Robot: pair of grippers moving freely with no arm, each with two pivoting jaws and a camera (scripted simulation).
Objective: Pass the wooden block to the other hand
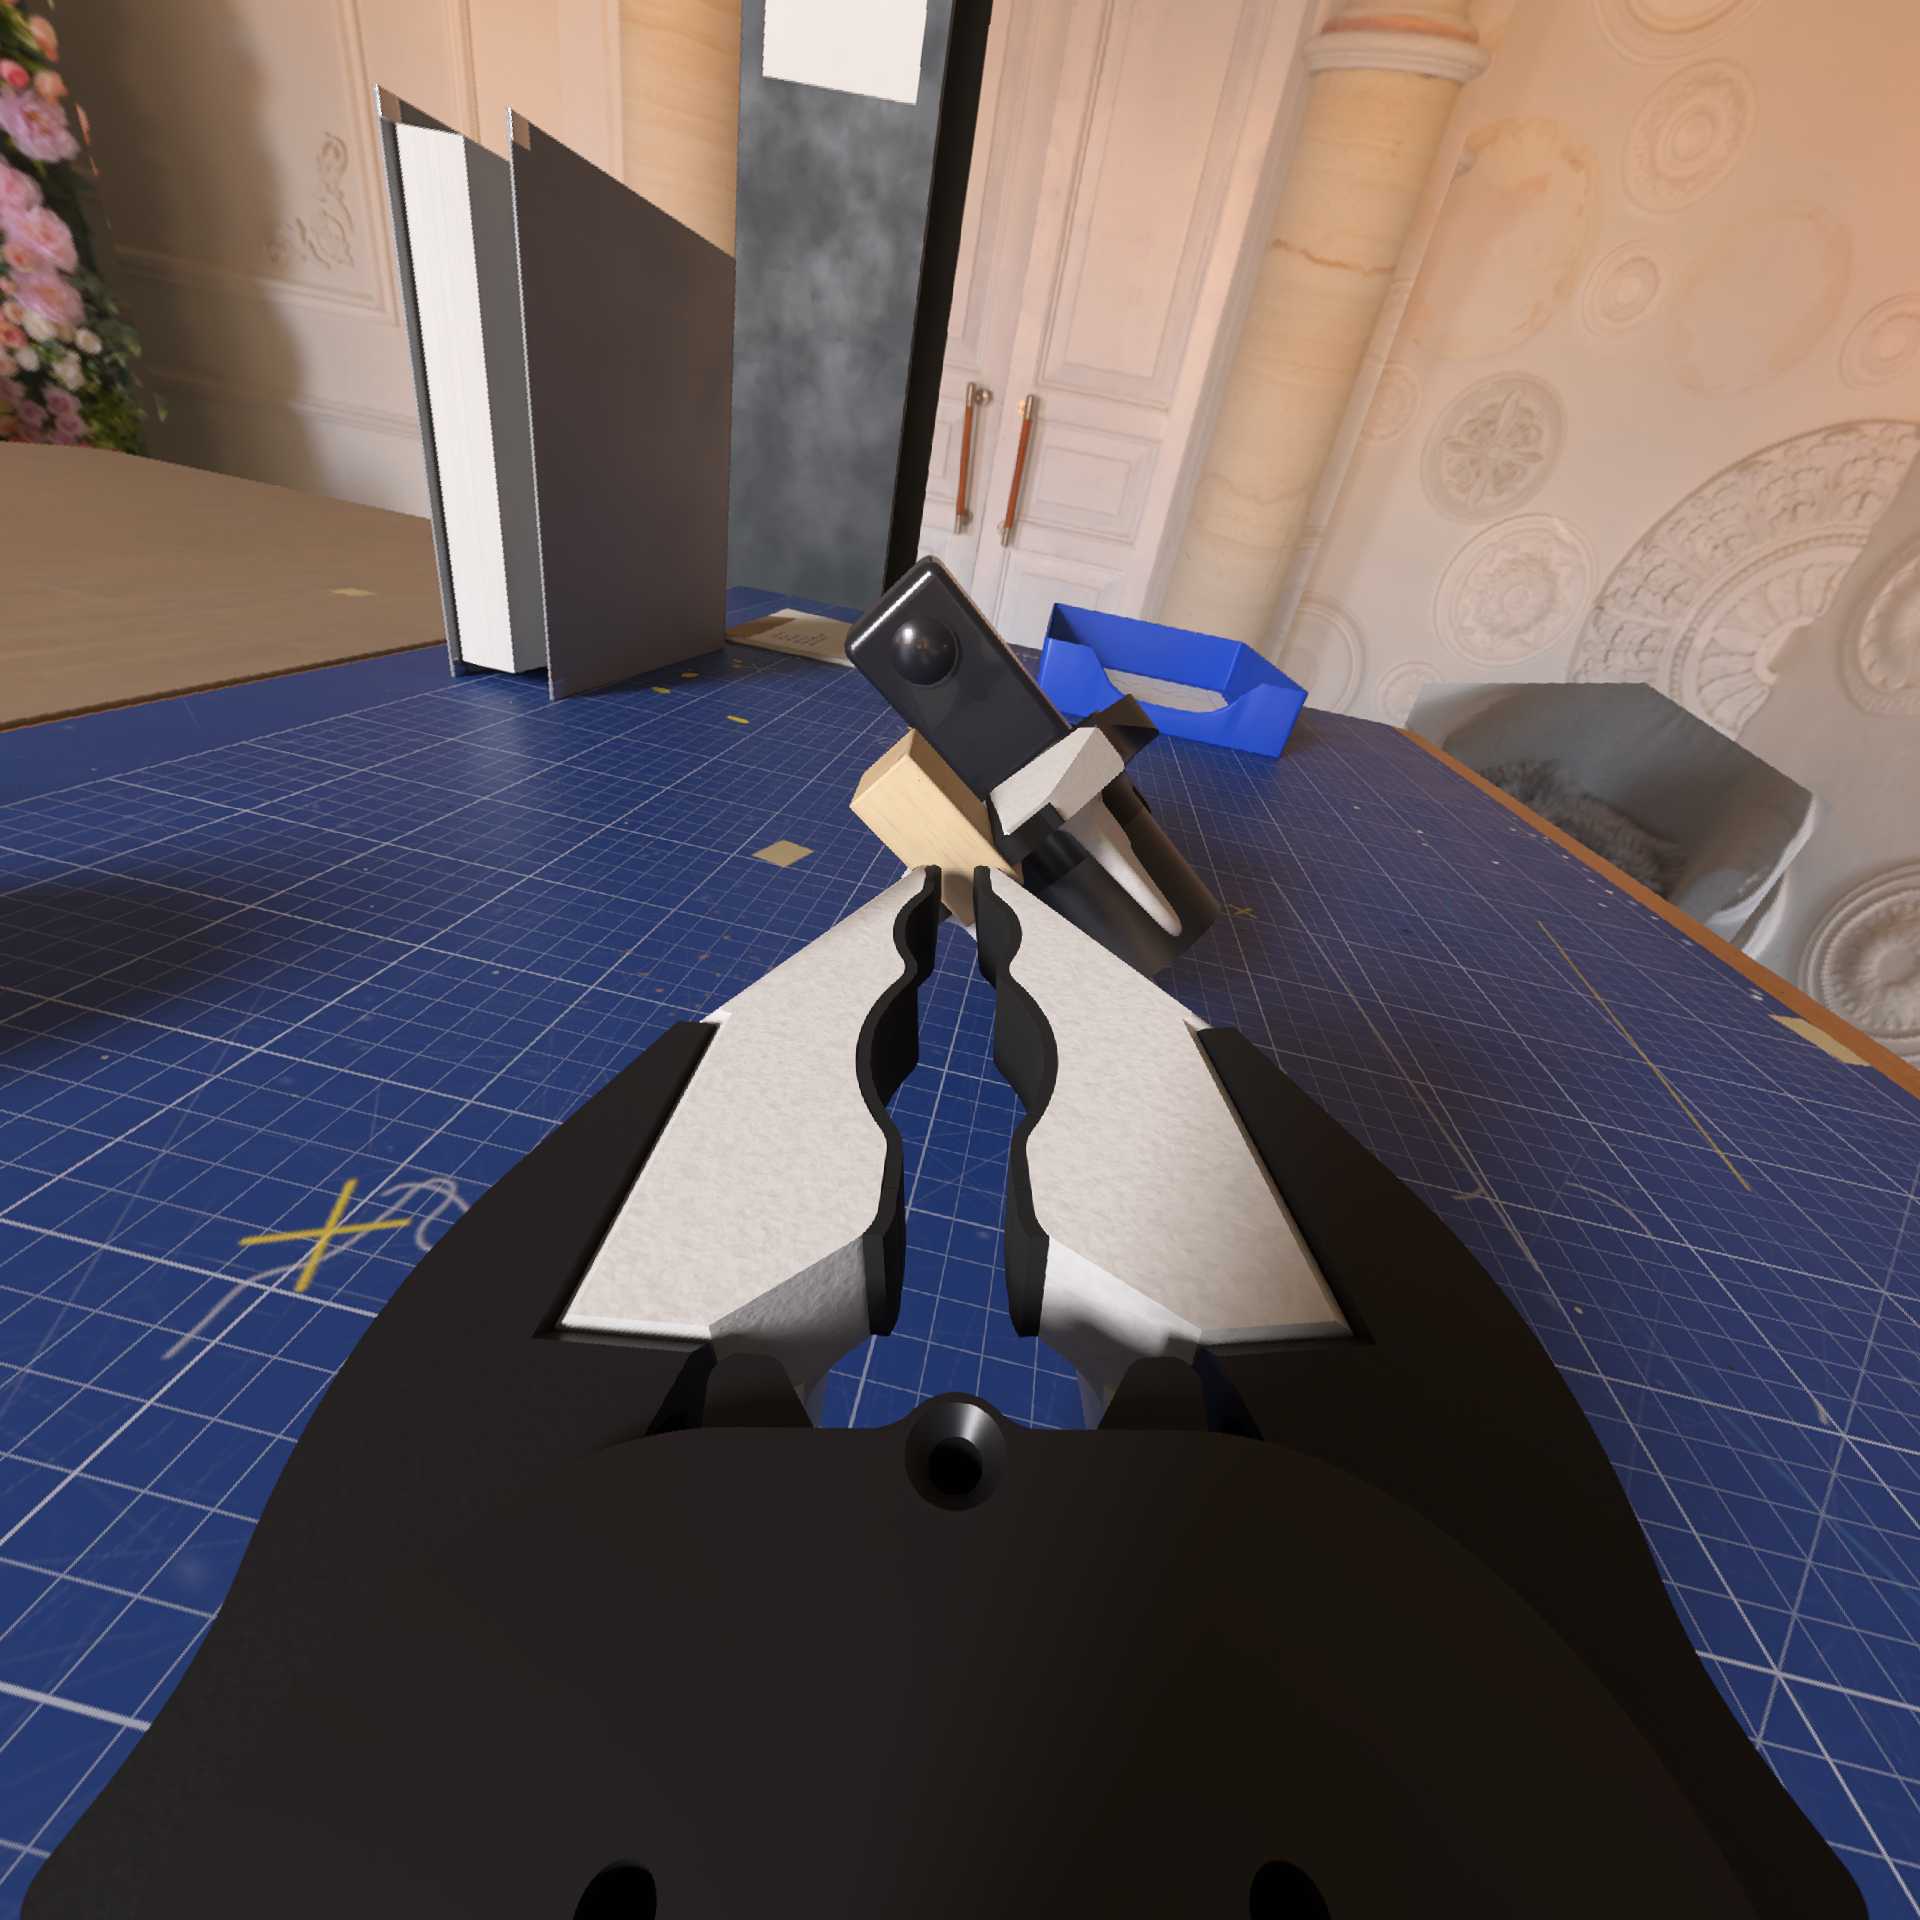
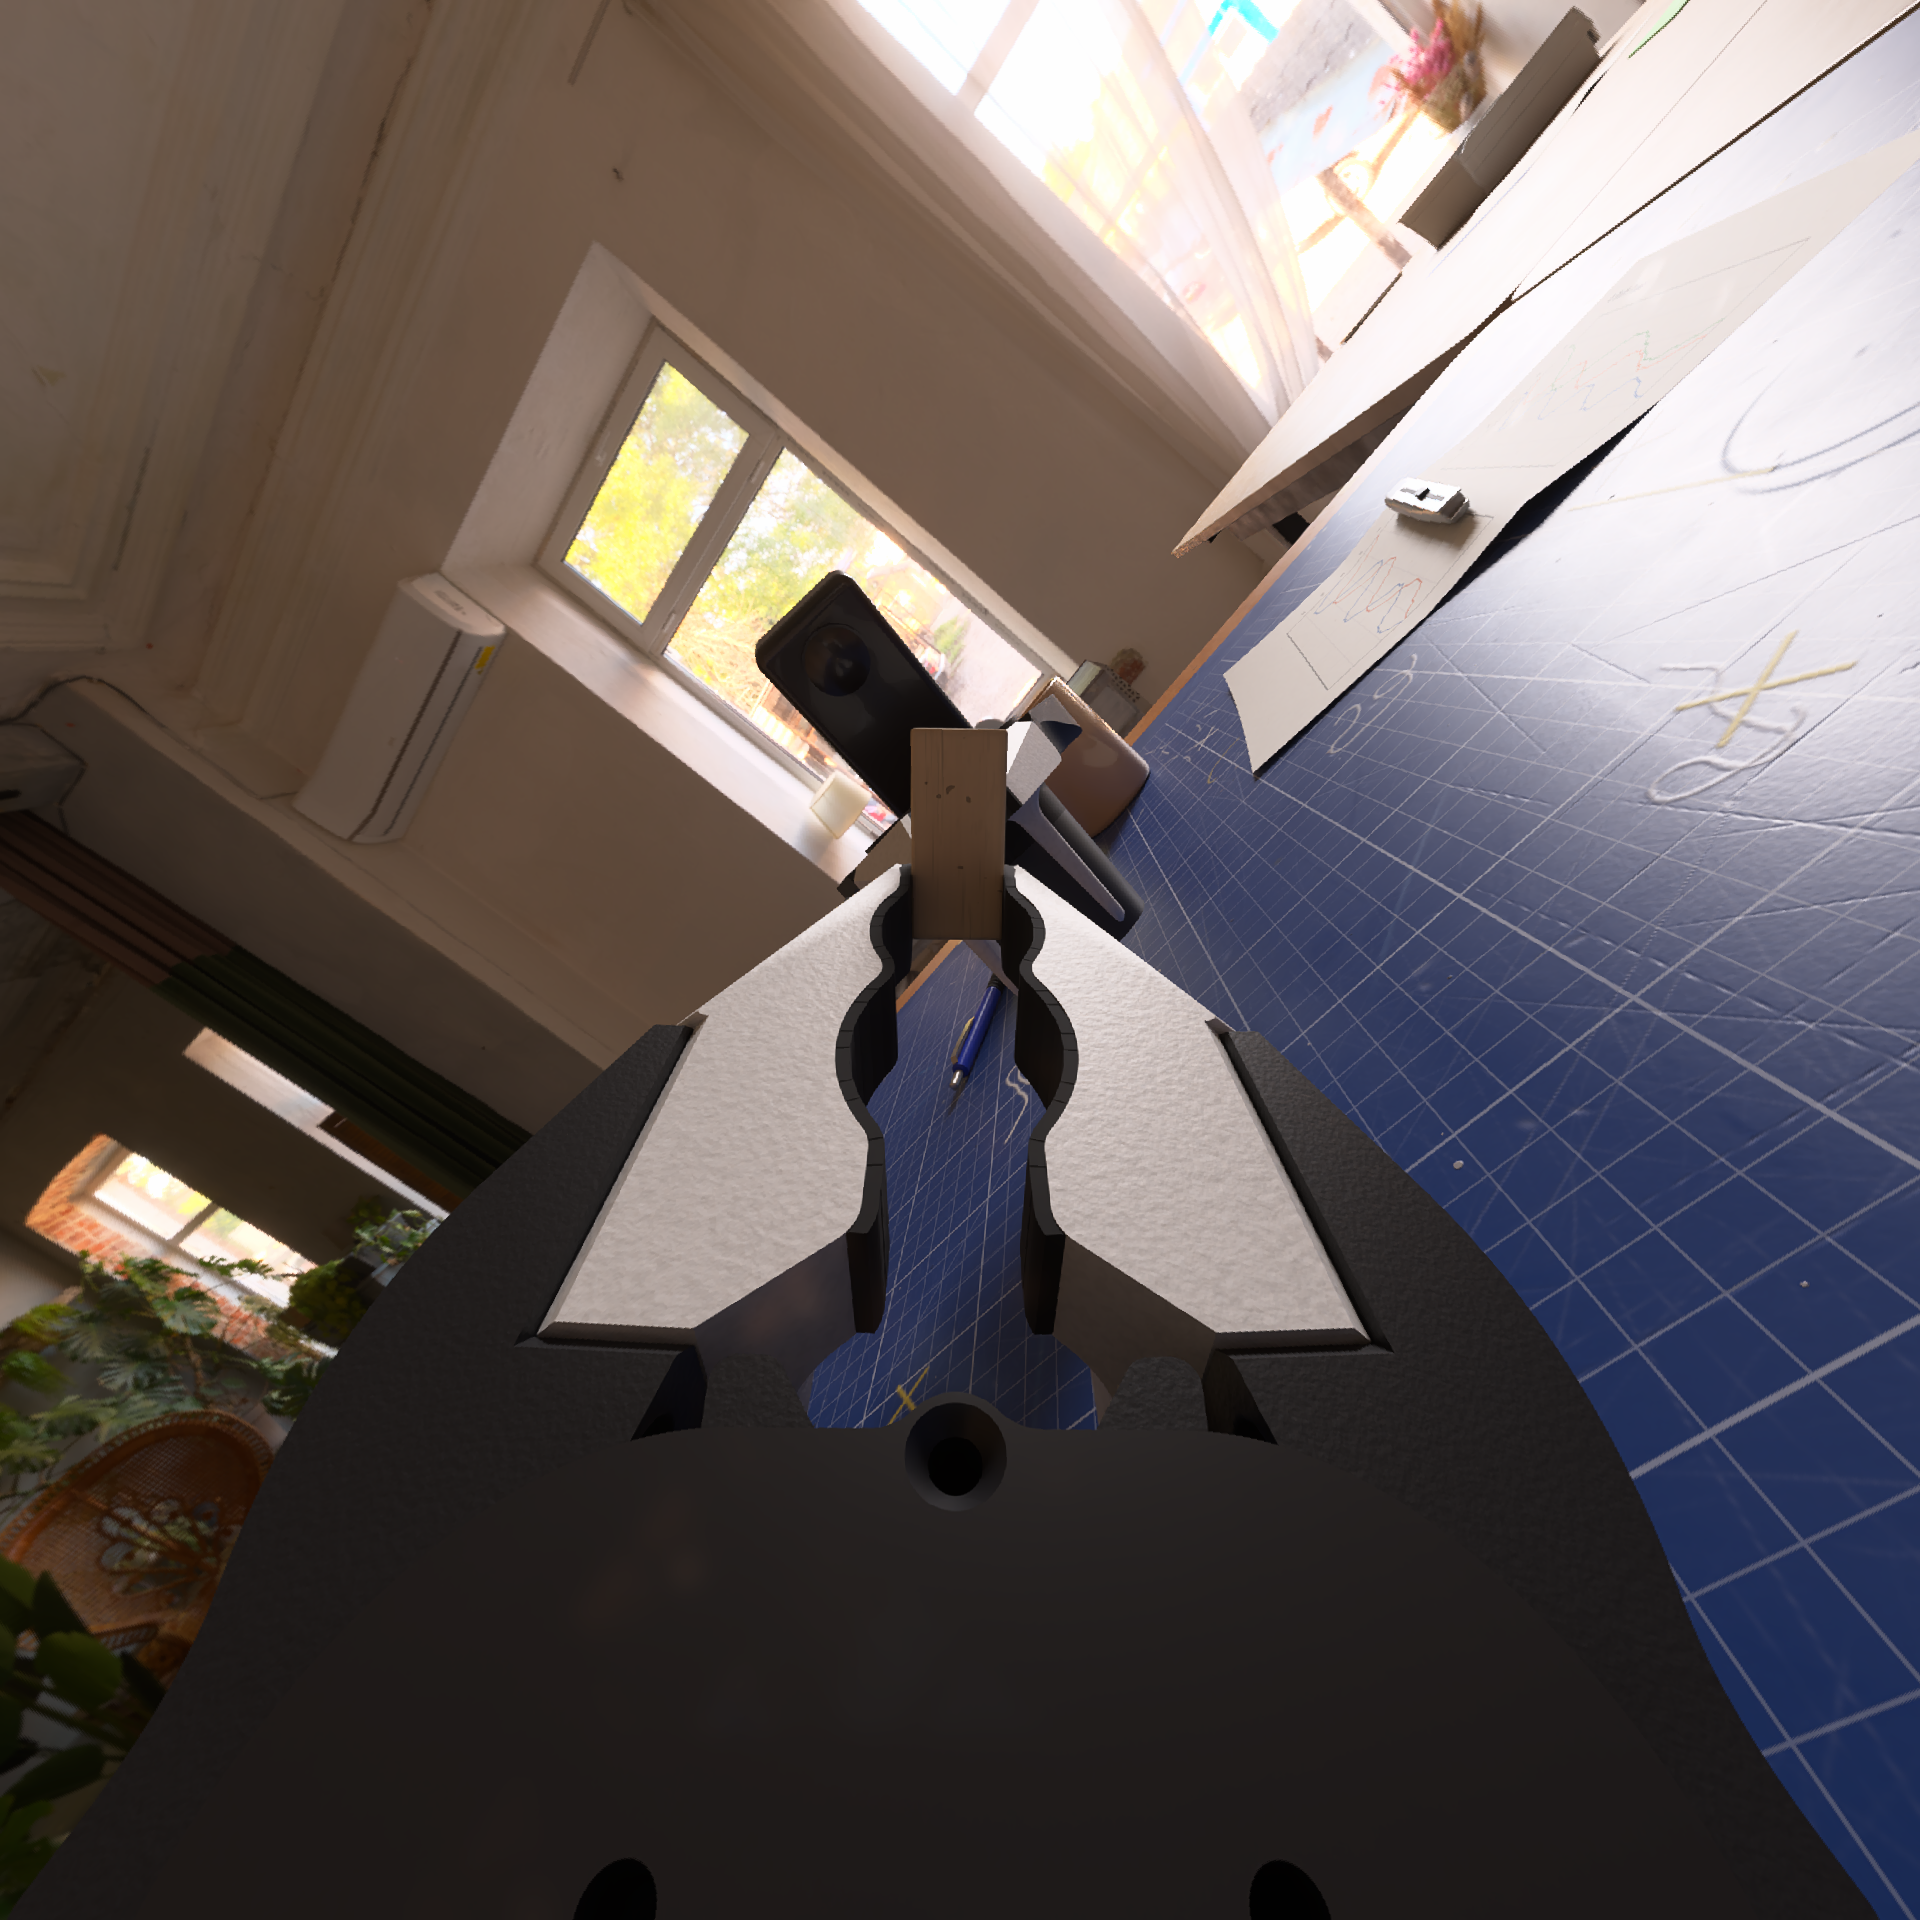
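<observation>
The wooden block [image 1: 920, 810] is a small pale rectangular piece held in the air above the blue cutting mat [image 1: 416, 935]. My left gripper [image 1: 961, 891] is nearly closed, with a corner of the block pinched between its fingertips. My right gripper [image 1: 1081, 831] faces it from the far side, with its fingers on the block. In the right wrist view, the right gripper [image 2: 956, 894] is shut on the lower end of the block [image 2: 958, 810], which stands upright. The left gripper [image 2: 1039, 821] shows behind the block, partly hidden by it.
Grey upright binders [image 1: 582, 416] and a blue tray [image 1: 1174, 675] stand at the far end of the mat. A brown board [image 1: 156, 571] lies at the left, and the table edge [image 1: 1662, 935] runs along the right. A blue pen [image 2: 977, 1034] and paper sheets [image 2: 1351, 623] lie on the mat.
</observation>
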